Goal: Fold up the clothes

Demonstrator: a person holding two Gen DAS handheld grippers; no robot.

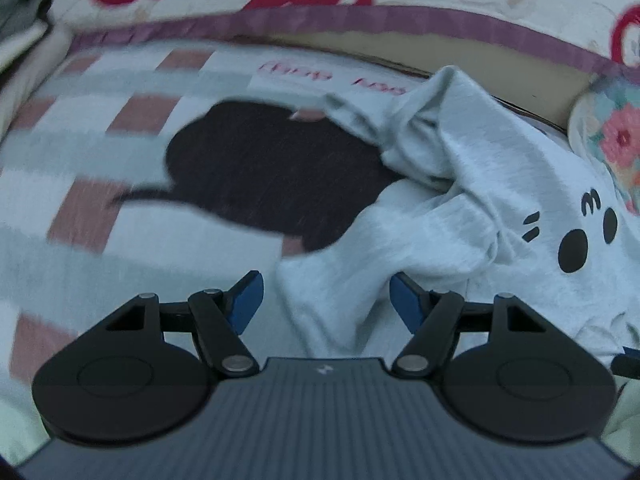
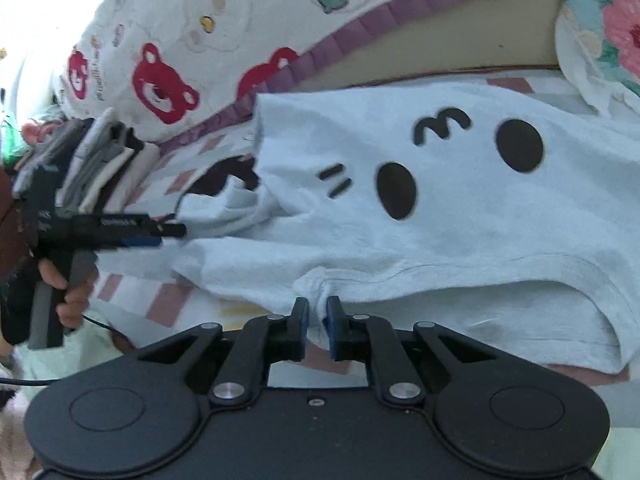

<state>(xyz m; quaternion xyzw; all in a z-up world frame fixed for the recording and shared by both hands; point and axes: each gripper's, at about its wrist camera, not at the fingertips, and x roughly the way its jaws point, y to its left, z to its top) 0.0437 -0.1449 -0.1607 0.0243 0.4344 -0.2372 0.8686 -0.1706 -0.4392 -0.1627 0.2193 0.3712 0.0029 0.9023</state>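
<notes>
Item: pale grey T-shirt (image 2: 460, 216) with a black cartoon-face print, lying crumpled and only partly spread on the bed (image 1: 80, 152), print side up. One sleeve is bunched toward the left, and the collar edge faces you in the right wrist view.

Right gripper (image 2: 318, 320): pressed together on a small tuck of the T-shirt near the collar. You hold the fabric at that edge.

Left gripper (image 1: 326, 300): spread wide, nothing between its fingers; it hovers over the near edge of the T-shirt, with cloth lying just below the gap.

Step in hand, by my judgement: laying the garment out flat, with one corner secured and the second grasp not yet made. No fold looks begun.

Next move calls for: closing your left gripper on the matching edge or shoulder, then drawing both apart to smooth the bunched sleeve before folding.

Surroundings: checked bedsheet with a dark printed patch (image 1: 264, 172); bear-print quilt (image 2: 168, 64) behind; a stack of folded clothes (image 2: 100, 160) at far left; floral pillow (image 2: 600, 28) at right.
</notes>
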